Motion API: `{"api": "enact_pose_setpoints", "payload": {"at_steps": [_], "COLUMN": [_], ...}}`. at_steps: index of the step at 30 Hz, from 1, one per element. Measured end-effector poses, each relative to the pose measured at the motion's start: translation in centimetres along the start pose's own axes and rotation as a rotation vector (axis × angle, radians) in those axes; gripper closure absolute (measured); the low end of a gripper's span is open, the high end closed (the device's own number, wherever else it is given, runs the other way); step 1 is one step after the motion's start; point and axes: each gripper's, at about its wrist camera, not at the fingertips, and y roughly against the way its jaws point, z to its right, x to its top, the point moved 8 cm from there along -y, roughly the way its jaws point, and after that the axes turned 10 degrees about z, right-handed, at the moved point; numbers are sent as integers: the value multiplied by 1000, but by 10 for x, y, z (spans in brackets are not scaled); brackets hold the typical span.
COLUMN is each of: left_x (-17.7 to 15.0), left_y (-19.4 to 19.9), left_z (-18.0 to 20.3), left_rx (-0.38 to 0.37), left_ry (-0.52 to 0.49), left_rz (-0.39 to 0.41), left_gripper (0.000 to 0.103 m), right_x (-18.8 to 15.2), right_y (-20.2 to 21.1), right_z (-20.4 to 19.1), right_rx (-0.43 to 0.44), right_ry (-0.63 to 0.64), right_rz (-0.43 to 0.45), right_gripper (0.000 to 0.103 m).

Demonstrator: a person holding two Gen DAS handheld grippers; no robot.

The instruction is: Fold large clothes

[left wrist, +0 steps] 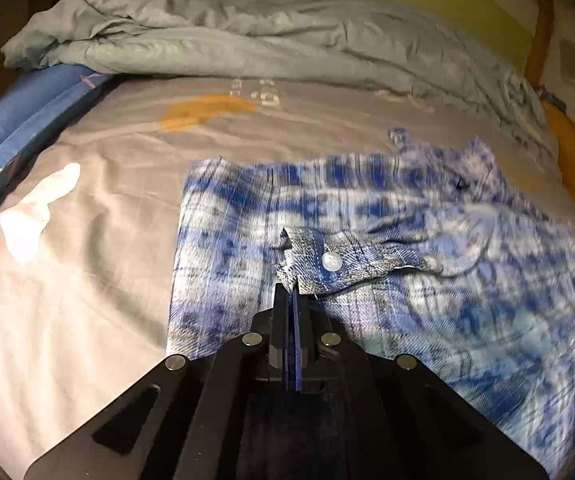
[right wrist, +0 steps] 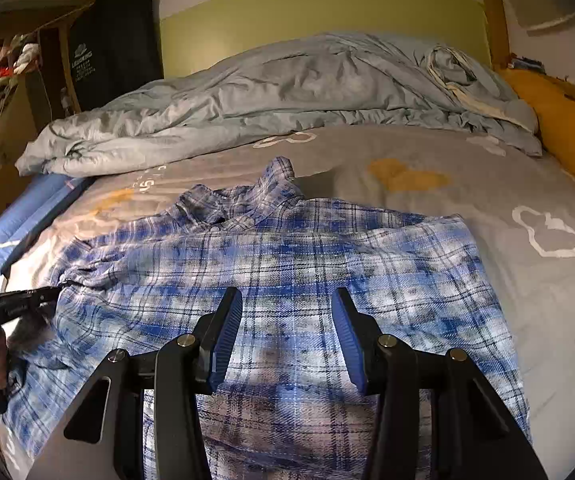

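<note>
Risk: left gripper (left wrist: pixel 290 286) pinches only tip of sleeve cuff (left wrist: pixel 319 262); thin bite could slip on pull, sleeve drops short, fold crooked. Body unpinned, so drag may shift whole plaid shirt (right wrist: pixel 287 256) across bed sheet (right wrist: pixel 507 184).
Left jaws: together, clamped on cuff edge by button.
Right gripper (right wrist: pixel 287 320): jaws apart, empty, hovering above shirt body; contact not evident.
Shirt: spread flat on bed, collar toward rumpled duvet (right wrist: pixel 279 80).
</note>
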Motion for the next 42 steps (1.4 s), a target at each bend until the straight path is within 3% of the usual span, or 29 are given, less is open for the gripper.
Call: {"api": "enact_pose_setpoints", "payload": {"at_steps": [2,3,4,5,9,11,13,15,18,20,22,25,29,31,35,39,42], "left_x": [2,4,8,12,16,9,-1,-14,-35,-48,-56,-69,-95,-111,-141,-149,-150], "left_y": [10,18,29,43,98,122,141,158,175,181,188,192,186,184,168,171,174], "left_z": [4,8,14,18,43,57,69,77,89,96,97,92,86,81,62,45,43], "left_rx": [7,8,11,17,-19,-18,-6,9,-54,-64,-48,-77,-57,-73,-138,-270,-303], "left_ry": [-23,-38,-55,-68,-108,-125,-152,-171,-184,-221,-249,-198,-170,-108,109,278,344], "left_rz": [38,65,110,163,315,367,406,442,454,442,453,424,367,338,191,161,125], "left_gripper": [97,80,56,47,34,23,8,0,0,0,0,0,1,5,11,14,16], "right_x": [-2,-1,0,1,7,8,2,-11,-34,-40,-41,-52,-76,-89,-111,-131,-141], "right_y": [-1,0,1,3,19,31,41,47,67,89,119,154,161,156,154,160,156], "right_z": [1,2,3,4,5,4,10,21,37,45,48,45,41,42,45,67,76], "right_rx": [11,16,21,24,32,25,0,-32,-8,-18,-33,-20,-62,-84,23,41,85], "right_ry": [-14,-25,-36,-42,-44,-8,7,-14,-37,-12,47,92,138,121,-68,-232,-308], "right_rz": [-10,-10,-5,3,65,118,163,140,55,54,97,156,112,56,-45,-78,-101], "right_gripper": [54,54,54,54,53,49,37,37,37,28,12,10,9,9,9,9,9]}}
